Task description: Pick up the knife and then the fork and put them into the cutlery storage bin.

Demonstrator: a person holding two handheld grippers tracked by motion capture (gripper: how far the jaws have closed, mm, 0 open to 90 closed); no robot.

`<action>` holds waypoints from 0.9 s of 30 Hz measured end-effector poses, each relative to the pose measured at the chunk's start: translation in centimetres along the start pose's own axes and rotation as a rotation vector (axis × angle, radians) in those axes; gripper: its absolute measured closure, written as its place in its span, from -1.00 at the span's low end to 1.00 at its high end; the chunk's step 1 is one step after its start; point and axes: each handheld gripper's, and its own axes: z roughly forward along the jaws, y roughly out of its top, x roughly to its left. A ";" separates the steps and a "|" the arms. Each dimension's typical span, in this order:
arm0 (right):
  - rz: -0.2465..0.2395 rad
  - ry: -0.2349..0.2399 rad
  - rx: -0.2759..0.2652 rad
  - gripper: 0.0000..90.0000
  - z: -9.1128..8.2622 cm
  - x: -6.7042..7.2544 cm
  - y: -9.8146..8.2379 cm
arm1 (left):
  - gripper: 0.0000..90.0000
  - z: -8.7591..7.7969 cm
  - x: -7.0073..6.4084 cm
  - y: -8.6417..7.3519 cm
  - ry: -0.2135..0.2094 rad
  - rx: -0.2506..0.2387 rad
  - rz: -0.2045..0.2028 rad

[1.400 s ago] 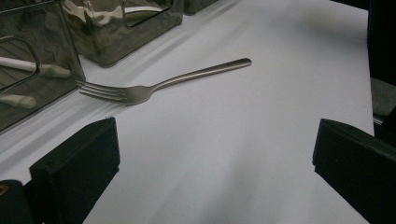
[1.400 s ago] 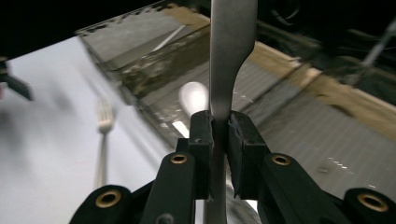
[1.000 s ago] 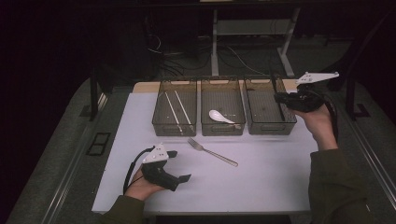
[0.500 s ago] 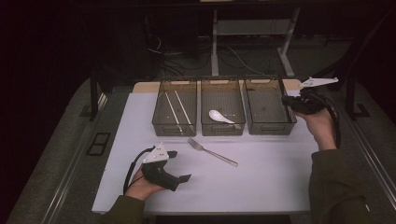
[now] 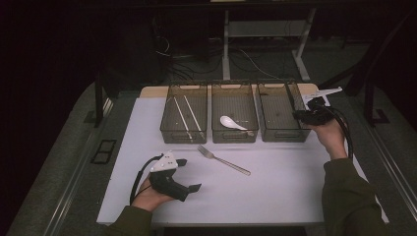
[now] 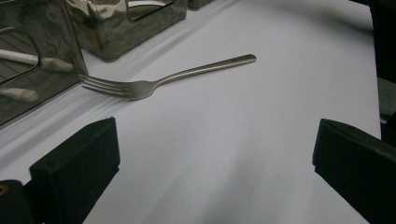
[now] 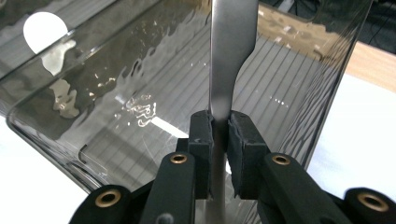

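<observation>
Flat brushed-steel utensil handle (image 7: 232, 51) sits clamped in my right hand-held gripper (image 7: 220, 133) above the smoked ribbed plastic bin (image 7: 116, 116); my left hand-held gripper (image 6: 215, 154) rests open near the matte steel fork (image 6: 159, 81).

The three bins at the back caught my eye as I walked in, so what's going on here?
A person is sorting cutlery into three clear bins. The right hand-held gripper is shut on a flat metal utensil at the right bin. The left bin holds chopsticks, the middle bin a white spoon. A fork lies on the table; the left hand-held gripper rests open near it.
</observation>
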 end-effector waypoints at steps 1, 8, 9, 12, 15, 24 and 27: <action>0.001 -0.003 0.007 0.78 0.1 0.0 0.0 | -1.00 0.0 0.0 0.0 -0.001 0.001 0.001; 0.022 -0.006 0.033 0.78 0.5 0.0 0.1 | -1.00 0.0 0.0 0.0 -0.001 -0.001 0.002; 0.028 -0.007 0.036 0.78 0.6 0.0 0.2 | -1.00 0.0 0.0 0.0 -0.001 -0.002 0.001; 0.038 -0.012 0.055 0.77 1.2 0.0 0.4 | -1.00 0.0 0.0 0.0 -0.001 -0.002 0.001; 0.036 -0.020 0.093 0.77 2.2 0.2 0.9 | -1.00 0.0 -0.1 0.1 -0.002 -0.004 0.001; 0.012 -0.030 0.163 0.65 3.8 0.9 1.8 | -1.00 -0.1 -0.1 0.1 -0.009 -0.009 0.005; 0.025 -0.031 0.136 0.51 3.3 0.9 1.9 | -1.00 -0.1 -0.1 0.1 -0.010 -0.009 0.005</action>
